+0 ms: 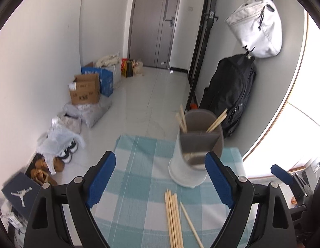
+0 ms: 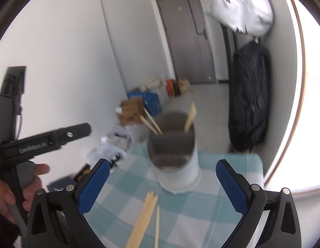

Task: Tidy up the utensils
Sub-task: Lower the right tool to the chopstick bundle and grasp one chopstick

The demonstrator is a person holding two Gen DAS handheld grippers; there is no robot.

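Chopsticks (image 1: pixel 174 221) lie loose on the checked surface (image 1: pixel 137 165), a tight bundle plus one stray stick angled off to its right, just ahead of and below the left tool (image 1: pixel 160 179) and slightly right of its centre line. Beyond them stands the divided holder (image 1: pixel 199 144), which already has a few sticks in its far compartments. Both tools are spread wide with nothing between the pads; the right tool (image 2: pixel 163 188) frames the holder and the bundle's far ends.

The step in hand looks like reaching for the loose sticks. It should go best if one tool comes down square across the bundle near its middle, so the sticks pinch flat and do not fan or roll; the stray stick may need a separate pass.

Only the right wrist view shows the person's hand (image 2: pixel 19 188) on the left tool's handle. Only the left view is sharp enough to show the sticks separately.
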